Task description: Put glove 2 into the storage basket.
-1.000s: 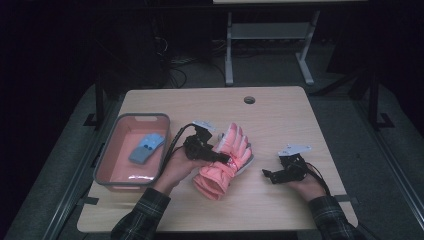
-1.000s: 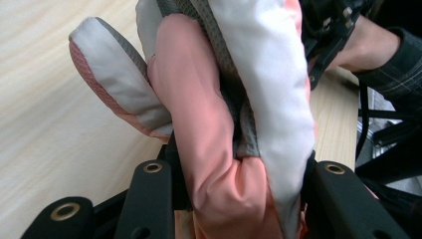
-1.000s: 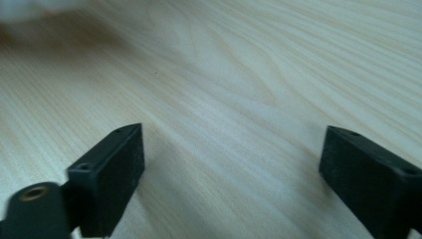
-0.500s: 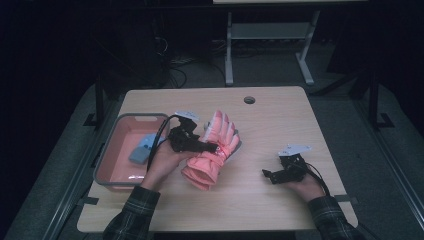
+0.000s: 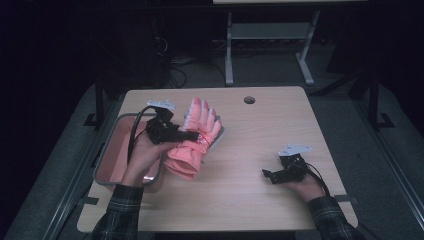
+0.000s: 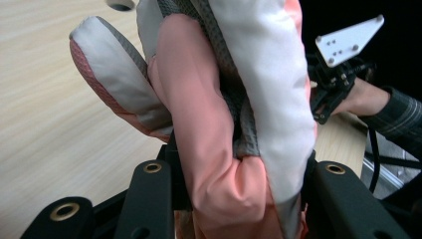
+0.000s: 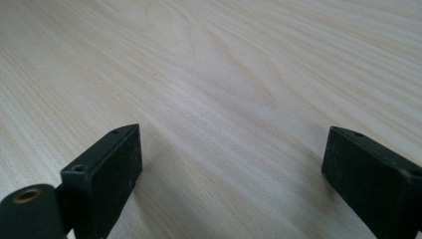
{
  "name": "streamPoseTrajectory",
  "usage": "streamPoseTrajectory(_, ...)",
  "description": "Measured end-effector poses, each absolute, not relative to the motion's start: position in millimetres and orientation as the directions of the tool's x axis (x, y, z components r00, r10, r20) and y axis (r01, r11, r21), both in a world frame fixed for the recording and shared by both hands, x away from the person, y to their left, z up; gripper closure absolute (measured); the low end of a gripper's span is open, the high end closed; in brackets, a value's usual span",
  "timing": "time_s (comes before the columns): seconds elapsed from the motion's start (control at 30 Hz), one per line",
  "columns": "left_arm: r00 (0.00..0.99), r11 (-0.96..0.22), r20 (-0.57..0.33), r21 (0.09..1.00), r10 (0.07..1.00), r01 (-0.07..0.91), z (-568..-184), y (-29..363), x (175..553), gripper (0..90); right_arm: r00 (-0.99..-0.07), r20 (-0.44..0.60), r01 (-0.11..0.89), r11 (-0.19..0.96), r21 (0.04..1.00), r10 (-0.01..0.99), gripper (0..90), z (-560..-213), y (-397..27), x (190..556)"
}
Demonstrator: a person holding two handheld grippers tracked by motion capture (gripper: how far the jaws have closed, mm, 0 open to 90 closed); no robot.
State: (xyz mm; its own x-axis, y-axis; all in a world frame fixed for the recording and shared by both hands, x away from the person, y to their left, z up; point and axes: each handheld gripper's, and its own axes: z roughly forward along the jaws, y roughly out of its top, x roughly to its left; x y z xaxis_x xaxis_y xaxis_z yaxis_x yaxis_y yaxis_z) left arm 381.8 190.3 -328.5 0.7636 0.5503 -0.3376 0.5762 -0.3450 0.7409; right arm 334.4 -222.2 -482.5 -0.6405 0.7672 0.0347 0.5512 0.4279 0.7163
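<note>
Both jaws of the left gripper (image 5: 197, 136) press against the sides of a pink and white winter glove (image 5: 192, 145), clamping it across its body; the left gripper view shows the padded glove (image 6: 234, 124) bulging between the two black jaws, thumb to the left and fingers pointing away. Jaws of the right gripper (image 5: 266, 175) stand wide apart with nothing between them, and the right gripper view shows bare wood grain in the gap (image 7: 231, 164). Nearest the person, two plaid sleeves enter from the bottom of the high view. The right gripper rests low on the wooden table (image 5: 250, 200) at its right front area, well apart from the glove. The left hand (image 5: 142, 155) holds its gripper above the table's left half, beside the right rim of a pink tray (image 5: 107, 155) with a grey edge. The glove hangs lifted off the table, cuff toward the person and fingers (image 5: 202, 112) pointing away, tilted over the tray's far right corner. Farther off, a round cable hole (image 5: 249, 100) sits near the table's far edge. Beyond the table stands a white metal frame (image 5: 270, 45) on a dark floor.
</note>
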Motion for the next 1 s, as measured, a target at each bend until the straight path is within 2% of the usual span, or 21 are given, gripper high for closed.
streamPoseTrajectory(0.57, 0.672, -0.251, -0.329, 0.748, 0.664, 0.614, -314, 268, 381, 58.6, -0.64, 0.035, 0.551, 0.427, 0.716, 0.768, 8.5, -483, -222, 334)
streamPoseTrajectory(1.0, 0.585, -0.195, -0.336, 0.723, 0.738, 0.663, -325, 315, 386, 58.5, -0.639, 0.032, 0.551, 0.428, 0.717, 0.768, 8.5, -483, -222, 335)
